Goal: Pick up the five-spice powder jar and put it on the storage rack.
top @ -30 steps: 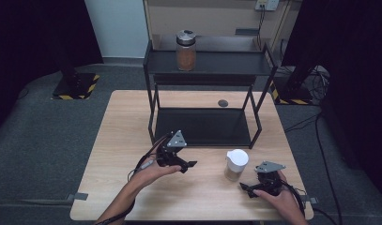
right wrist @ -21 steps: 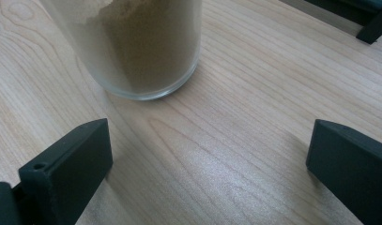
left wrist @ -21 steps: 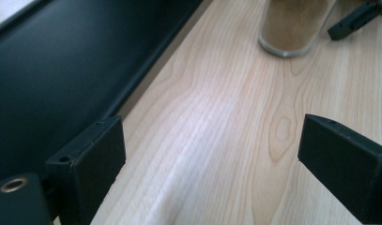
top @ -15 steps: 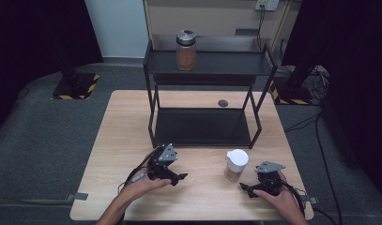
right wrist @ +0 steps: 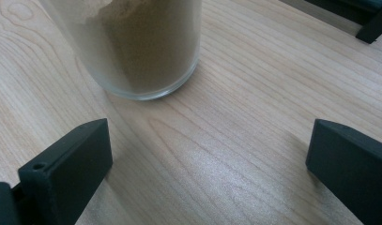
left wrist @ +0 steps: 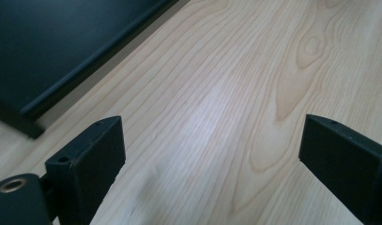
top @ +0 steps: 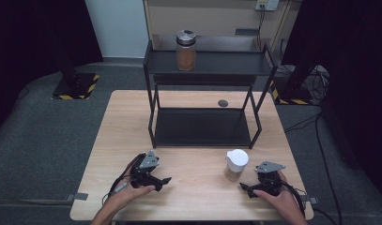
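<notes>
Two jars are on view, and two grippers. One is a glass jar with a white lid (top: 236, 164), part-filled with tan powder, standing upright on the wooden table (top: 198, 197) near its near right corner. The other is a glass jar with a metal lid (top: 185, 49) and brown contents, upright on the top tier of the one black two-tier shelf rack (top: 207, 65), towards its left end. The rack stands on the far half of the table, its lower tier bare and dark. One small dark round disc (top: 222, 103) lies on the wood behind the rack's lower tier.

The left gripper (top: 164, 180) sits at the near left of the table, held in a hand, its jaws set wide apart with bare wood between them; in the left gripper view the rack's dark lower edge (left wrist: 62, 61) lies beyond, to the far left. The right gripper (top: 245, 186) rests at the near right, jaws likewise spread wide and holding nothing.

The white-lidded jar stands just left of and slightly beyond the right gripper; in the right gripper view its glass base (right wrist: 137, 51) is just ahead of the left-hand finger (right wrist: 69, 171), apart from it and outside the gap. Nothing stands between the fingers and the jar.
</notes>
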`<state>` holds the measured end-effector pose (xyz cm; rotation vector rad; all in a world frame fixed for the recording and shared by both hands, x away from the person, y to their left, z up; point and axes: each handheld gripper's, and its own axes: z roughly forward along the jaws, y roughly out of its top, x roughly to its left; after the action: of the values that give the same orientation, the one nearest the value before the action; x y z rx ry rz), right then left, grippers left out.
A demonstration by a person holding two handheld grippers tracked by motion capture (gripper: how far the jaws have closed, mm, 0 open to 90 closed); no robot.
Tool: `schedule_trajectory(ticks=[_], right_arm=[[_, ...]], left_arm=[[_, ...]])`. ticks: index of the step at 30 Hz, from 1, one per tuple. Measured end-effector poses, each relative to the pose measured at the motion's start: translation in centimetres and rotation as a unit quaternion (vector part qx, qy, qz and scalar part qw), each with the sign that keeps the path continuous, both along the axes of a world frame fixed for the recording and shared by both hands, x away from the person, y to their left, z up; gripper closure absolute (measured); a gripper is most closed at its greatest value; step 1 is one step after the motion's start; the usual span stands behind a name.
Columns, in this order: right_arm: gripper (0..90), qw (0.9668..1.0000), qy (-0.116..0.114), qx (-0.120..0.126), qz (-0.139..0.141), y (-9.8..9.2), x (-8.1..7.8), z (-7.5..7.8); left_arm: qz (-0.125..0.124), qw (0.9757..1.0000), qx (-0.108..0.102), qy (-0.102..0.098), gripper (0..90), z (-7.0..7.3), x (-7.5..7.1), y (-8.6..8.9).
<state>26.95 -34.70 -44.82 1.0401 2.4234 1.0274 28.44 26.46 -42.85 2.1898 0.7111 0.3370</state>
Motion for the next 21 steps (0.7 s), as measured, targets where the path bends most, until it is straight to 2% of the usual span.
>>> schedule_trajectory(ticks=[4, 7, 11, 15, 19, 21], right_arm=[[1.4, 1.0000, 0.000, 0.000, -0.002, 0.0, -0.1, 0.0], [1.4, 1.0000, 0.000, 0.000, -0.003, 0.1, -0.1, 0.0], [1.5, 1.0000, 0.000, 0.001, -0.005, 0.1, -0.2, 0.0], [1.5, 1.0000, 0.001, 0.001, -0.006, 0.1, -0.2, 0.0], [1.5, 1.0000, 0.001, 0.001, -0.008, 0.1, -0.3, 0.0], [1.5, 1.0000, 0.001, 0.001, -0.008, 0.1, -0.3, 0.0]], left_arm=[[0.021, 0.9998, 0.004, -0.001, 6.0, -0.2, -0.9, 1.0], [0.037, 0.9992, 0.009, -0.010, 5.9, -0.3, -1.5, 1.7], [0.067, 0.9977, -0.001, -0.013, 5.7, -0.6, -2.1, 2.6], [0.106, 0.9942, 0.003, -0.015, 5.7, -1.0, -2.5, 3.1], [0.148, 0.9889, -0.010, -0.008, 5.5, -1.5, -2.9, 3.8], [0.169, 0.9856, -0.003, -0.009, 5.3, -1.5, -3.1, 3.9]])
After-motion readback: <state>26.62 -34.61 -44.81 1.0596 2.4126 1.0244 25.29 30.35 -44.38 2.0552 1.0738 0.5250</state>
